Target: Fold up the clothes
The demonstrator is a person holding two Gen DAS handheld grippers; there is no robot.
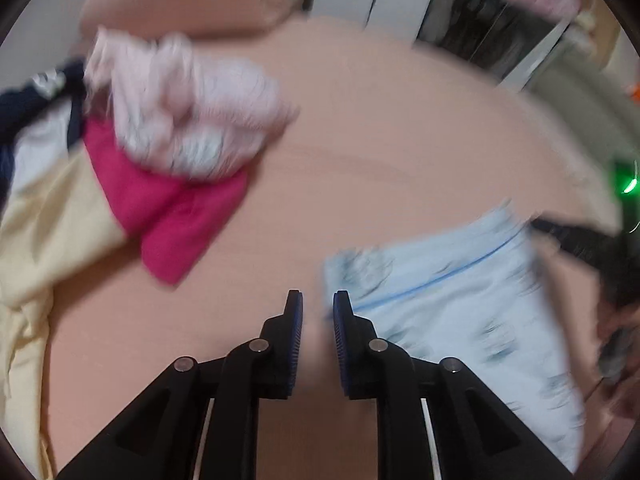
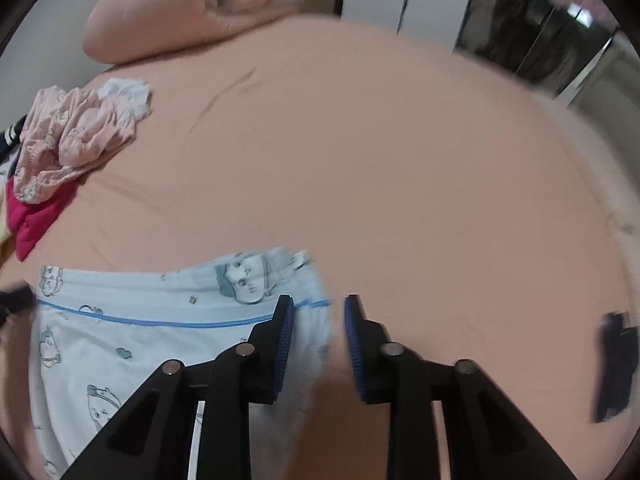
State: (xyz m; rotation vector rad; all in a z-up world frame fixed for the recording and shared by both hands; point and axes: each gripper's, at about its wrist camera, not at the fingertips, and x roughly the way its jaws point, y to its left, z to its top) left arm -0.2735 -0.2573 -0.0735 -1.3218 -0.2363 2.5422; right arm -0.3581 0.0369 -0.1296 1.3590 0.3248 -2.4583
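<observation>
A light blue garment with cartoon prints and a blue piping line lies flat on the peach bed sheet. In the left wrist view it is just right of my left gripper, whose jaws stand a narrow gap apart over bare sheet with nothing between them. In the right wrist view the same garment spreads to the left. My right gripper hovers at the garment's right edge, jaws apart. The left finger is over the cloth and the pads do not press on it.
A heap of clothes sits at the left: a pale pink printed piece, a magenta one, a yellow one and a navy one. A peach pillow lies at the back. A blurred dark object is at the right.
</observation>
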